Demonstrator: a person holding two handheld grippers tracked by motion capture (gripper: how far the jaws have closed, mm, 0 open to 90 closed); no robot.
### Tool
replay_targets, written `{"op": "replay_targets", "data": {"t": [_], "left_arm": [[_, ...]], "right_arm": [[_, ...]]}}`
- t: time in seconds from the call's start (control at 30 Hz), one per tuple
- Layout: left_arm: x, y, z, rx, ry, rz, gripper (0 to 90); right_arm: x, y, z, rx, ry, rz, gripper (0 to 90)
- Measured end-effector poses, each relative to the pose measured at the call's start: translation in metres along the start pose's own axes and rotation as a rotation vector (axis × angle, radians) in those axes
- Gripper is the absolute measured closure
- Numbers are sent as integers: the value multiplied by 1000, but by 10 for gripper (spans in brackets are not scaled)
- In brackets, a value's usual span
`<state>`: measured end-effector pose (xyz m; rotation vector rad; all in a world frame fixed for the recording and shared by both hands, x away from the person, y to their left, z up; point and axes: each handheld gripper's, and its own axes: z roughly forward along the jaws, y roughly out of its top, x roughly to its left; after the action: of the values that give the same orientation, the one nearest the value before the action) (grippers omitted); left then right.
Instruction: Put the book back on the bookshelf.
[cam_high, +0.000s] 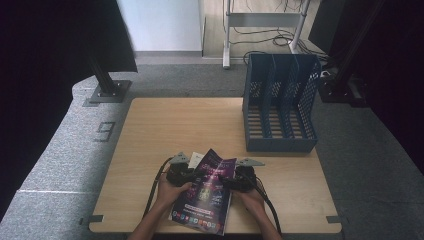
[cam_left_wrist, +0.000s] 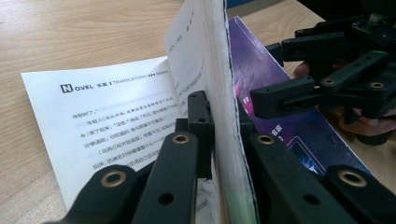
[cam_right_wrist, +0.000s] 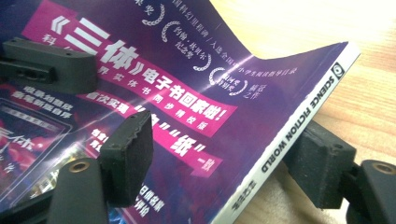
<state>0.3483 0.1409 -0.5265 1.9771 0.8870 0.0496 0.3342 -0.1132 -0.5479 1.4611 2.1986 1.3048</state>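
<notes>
A magazine (cam_high: 205, 192) with a purple cover lies near the table's front edge, between the person's hands. My left gripper (cam_high: 186, 175) is shut on the magazine's pages (cam_left_wrist: 219, 93) and holds cover and pages up on edge. A white printed page (cam_left_wrist: 107, 121) lies flat on the table beside them. My right gripper (cam_high: 236, 180) is open. Its jaws straddle the white spine (cam_right_wrist: 299, 126), one pad (cam_right_wrist: 126, 158) over the cover and the other pad (cam_right_wrist: 320, 170) under the spine. The right gripper (cam_left_wrist: 289, 74) also appears across the cover in the left gripper view.
A blue mesh file holder (cam_high: 280, 105) with three slots stands at the table's back right. The wooden table (cam_high: 165, 130) is bare wood at its back left. Black stands and cables sit on the grey floor beyond.
</notes>
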Motion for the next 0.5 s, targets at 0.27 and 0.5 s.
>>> {"op": "replay_targets", "data": {"t": [0.27, 0.5], "left_arm": [[3, -1, 1, 7, -3, -12, 845], [5, -2, 1, 8, -1, -20, 843]], "right_arm": [[-2, 6, 4, 24, 2, 8, 317], [-1, 12, 14, 54, 18, 21, 341]]}}
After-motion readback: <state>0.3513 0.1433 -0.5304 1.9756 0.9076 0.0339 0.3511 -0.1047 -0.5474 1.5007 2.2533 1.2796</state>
